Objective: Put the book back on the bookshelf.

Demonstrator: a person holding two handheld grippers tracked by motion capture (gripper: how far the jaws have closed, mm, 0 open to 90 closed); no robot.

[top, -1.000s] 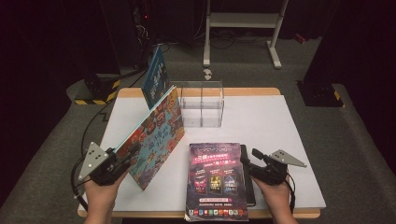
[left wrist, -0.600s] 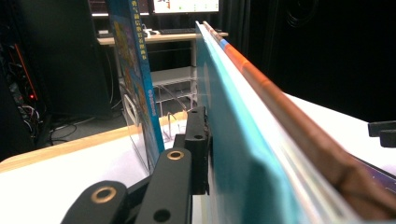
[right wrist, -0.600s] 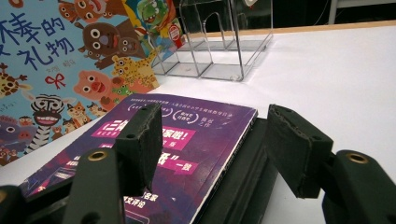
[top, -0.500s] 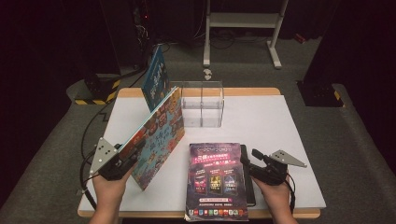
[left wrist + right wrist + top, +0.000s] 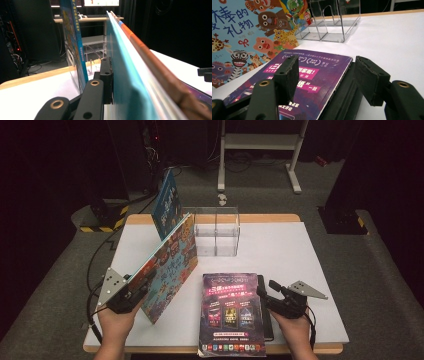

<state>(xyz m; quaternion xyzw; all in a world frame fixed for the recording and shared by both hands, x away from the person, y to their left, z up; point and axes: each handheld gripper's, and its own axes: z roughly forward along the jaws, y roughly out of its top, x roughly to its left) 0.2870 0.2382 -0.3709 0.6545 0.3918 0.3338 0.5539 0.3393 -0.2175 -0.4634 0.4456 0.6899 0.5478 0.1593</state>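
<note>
The left tongs (image 5: 142,285) grip the near edge of a large, thin picture book with a colourful cartoon-animal cover (image 5: 170,262) — their jaws have just been closing on it, and the book stands tilted on the white table (image 5: 300,265), its far end near a clear acrylic divided book stand (image 5: 216,231). A blue-covered book (image 5: 166,202) stands upright at that stand's left side. The right tongs (image 5: 266,292) rest part-open at the right edge of a purple paperback (image 5: 231,312) lying flat — pads astride the edge, not pressing.

High overview, two close tool-mounted views, shared table (image 5: 300,250)
</note>
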